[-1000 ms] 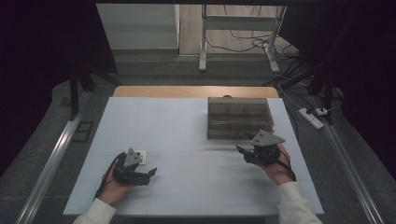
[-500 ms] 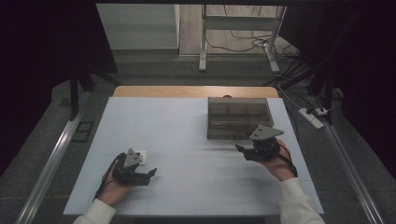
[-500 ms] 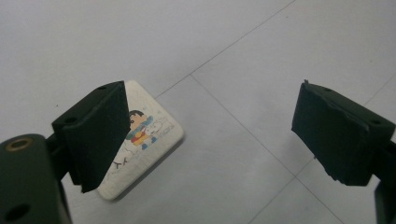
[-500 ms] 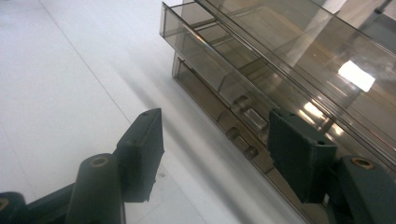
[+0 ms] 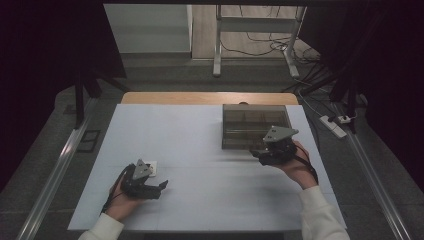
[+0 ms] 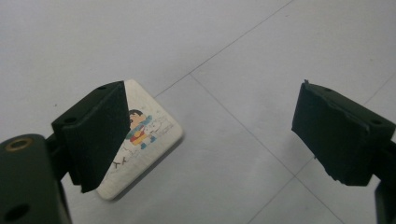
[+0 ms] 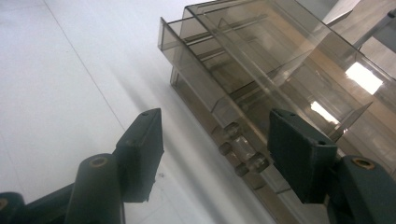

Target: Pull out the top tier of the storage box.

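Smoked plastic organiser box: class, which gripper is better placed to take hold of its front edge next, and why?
The right gripper, probably. It hovers at the box, jaws open towards its near front edge and small clear knobs. The left gripper sits far across the table, beside a small picture card.

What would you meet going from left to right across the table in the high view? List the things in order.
Left gripper → small white card just beside it → bare white table → right gripper at the front edge of the smoky clear compartment box.
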A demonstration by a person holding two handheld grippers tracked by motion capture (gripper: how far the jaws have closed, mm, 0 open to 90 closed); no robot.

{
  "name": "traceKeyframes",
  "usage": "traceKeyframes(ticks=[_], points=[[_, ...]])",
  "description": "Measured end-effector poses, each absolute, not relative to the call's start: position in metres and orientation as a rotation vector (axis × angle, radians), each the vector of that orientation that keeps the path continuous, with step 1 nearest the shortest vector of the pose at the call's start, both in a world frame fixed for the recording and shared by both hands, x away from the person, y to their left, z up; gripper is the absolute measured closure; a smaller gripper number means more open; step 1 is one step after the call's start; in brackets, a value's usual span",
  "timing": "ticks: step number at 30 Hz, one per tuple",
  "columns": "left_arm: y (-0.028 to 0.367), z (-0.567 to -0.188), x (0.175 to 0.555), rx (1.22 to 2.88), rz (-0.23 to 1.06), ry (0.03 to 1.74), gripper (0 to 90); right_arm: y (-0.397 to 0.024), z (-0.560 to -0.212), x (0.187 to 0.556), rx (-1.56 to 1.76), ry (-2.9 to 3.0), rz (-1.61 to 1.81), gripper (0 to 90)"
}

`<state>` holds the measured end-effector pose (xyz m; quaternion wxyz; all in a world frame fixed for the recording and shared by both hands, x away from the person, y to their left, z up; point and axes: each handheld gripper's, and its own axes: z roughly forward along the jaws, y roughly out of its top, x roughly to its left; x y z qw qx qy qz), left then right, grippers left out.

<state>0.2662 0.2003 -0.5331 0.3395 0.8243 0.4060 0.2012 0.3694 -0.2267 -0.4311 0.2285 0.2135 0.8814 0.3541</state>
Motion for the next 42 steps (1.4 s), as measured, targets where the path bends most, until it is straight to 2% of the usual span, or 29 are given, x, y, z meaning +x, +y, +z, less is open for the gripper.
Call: traceKeyframes(ticks=[25, 42], points=[[0.2, -0.533, 0.265, 2.15, 0.531, 1.059, 11.6, -0.208, -0.435, 0.404, 0.568, 2.528, 0.891, 36.7], [0.201, -0.533, 0.265, 2.15, 0.538, 1.062, 11.6, -0.199, -0.44, 0.407, 0.521, 2.579, 0.834, 44.1]])
